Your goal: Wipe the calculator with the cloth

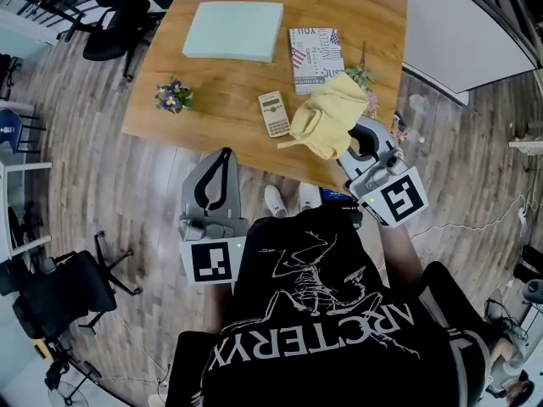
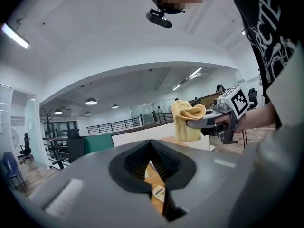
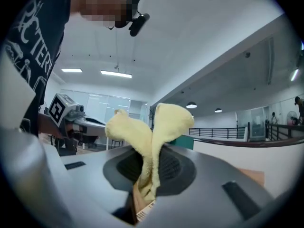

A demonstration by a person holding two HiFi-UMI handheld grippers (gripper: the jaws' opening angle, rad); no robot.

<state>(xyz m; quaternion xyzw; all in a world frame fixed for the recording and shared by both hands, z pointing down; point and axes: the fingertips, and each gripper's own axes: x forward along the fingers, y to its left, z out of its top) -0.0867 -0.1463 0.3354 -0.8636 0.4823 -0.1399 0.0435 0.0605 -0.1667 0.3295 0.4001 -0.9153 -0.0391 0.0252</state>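
Right gripper point(image 3: 151, 167) pinches the fluffy yellow cloth point(image 3: 164, 122); left gripper point(image 2: 151, 159) is clenched, empty.

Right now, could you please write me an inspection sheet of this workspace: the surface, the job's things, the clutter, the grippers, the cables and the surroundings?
Surface: wooden table, no spill seen.
Job's things: calculator lies flat on the table; yellow cloth is held up in the air, right of it in the head view.
Clutter: pale green pad, booklet, flower bunch.
Grippers: left gripper shut and empty, by the table's near edge; right gripper shut on the yellow cloth.
Cables: thin cable on the floor at the right.
Surroundings: plank floor, office chairs at the left.
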